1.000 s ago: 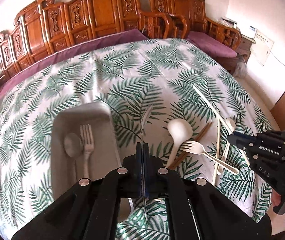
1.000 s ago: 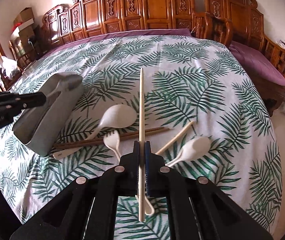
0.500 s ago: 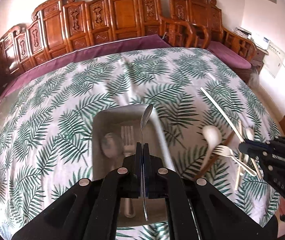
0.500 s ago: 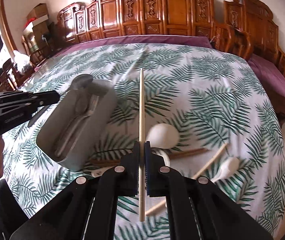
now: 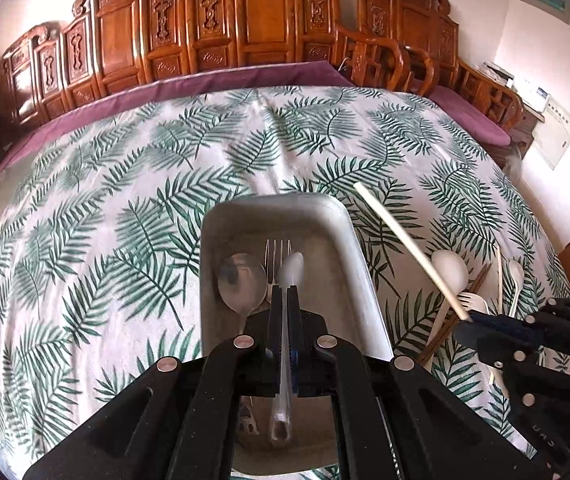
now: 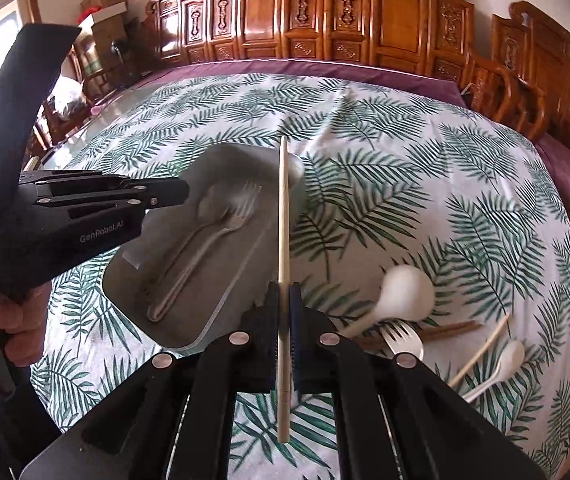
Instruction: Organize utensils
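Note:
A grey metal tray (image 5: 359, 264) (image 6: 213, 312) lies on the leaf-print tablecloth and holds a metal spoon (image 5: 241, 286) and a metal fork (image 5: 277, 256). My left gripper (image 5: 284, 292) is shut on a second metal spoon (image 5: 291, 270) and holds it over the tray. It shows at the left in the right wrist view (image 6: 181, 196). My right gripper (image 6: 283, 288) is shut on a pale chopstick (image 6: 283, 208), just right of the tray; it appears at the lower right of the left wrist view (image 5: 467, 322).
To the right of the tray lie a white ladle spoon (image 6: 403, 294), a white fork (image 6: 401, 342), brown chopsticks (image 6: 449, 330), another pale chopstick (image 6: 481, 354) and a small white spoon (image 6: 503, 364). Carved wooden chairs (image 6: 365, 12) ring the far table edge.
My left gripper has carried the metal spoon leftward from beside the tray to over it. My right gripper has moved left with the chopstick, closer to the tray's right edge.

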The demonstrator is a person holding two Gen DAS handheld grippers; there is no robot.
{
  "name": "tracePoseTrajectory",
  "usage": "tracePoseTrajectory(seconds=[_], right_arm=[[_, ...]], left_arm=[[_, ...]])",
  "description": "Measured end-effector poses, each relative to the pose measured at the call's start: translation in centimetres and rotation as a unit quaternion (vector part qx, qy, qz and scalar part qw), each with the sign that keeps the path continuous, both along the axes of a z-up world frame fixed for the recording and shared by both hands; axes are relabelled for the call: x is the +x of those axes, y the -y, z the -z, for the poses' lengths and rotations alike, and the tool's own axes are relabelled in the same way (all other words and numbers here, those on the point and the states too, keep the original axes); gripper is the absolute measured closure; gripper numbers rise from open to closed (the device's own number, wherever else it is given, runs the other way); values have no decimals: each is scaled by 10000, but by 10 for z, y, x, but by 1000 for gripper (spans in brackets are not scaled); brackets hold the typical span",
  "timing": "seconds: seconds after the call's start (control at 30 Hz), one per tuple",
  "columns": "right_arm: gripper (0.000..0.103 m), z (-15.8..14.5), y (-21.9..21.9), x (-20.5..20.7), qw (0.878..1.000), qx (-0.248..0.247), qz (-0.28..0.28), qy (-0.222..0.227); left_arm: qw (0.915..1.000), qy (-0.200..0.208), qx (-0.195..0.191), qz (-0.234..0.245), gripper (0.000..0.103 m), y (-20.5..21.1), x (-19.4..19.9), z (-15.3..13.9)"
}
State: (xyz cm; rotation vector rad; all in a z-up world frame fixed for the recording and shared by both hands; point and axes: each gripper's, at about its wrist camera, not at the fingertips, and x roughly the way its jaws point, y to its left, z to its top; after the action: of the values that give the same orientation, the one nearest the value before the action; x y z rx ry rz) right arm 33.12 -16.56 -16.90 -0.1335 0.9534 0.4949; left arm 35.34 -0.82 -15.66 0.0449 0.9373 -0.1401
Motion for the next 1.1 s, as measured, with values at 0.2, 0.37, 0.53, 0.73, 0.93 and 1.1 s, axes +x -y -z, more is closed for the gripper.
tracePoseTrajectory(seconds=[0.2, 0.37, 0.53, 0.73, 0.93, 1.1], right_arm=[[97, -5, -11, 6, 10000, 69, -24, 15], [97, -9, -29, 14, 9999, 127, -74, -16], [97, -6, -50, 24, 9996, 229, -77, -171], [97, 9, -71, 34, 9986, 302, 6, -436], [96, 15, -82, 37, 9979, 383, 131, -502], [96, 11, -85, 35, 9977, 469, -6, -493]], left_arm=[[9998, 188, 71, -81, 100, -24, -8, -16], [9992, 360, 92, -169, 81, -47, -20, -29], [9980, 525, 97, -339, 51, -70, -32, -37], [9967, 641, 117, -491, 26, -93, -45, -39], [9962, 677, 17, -549, 16, -109, -59, -38], [9949, 780, 97, -631, 16, -115, -69, -37]])
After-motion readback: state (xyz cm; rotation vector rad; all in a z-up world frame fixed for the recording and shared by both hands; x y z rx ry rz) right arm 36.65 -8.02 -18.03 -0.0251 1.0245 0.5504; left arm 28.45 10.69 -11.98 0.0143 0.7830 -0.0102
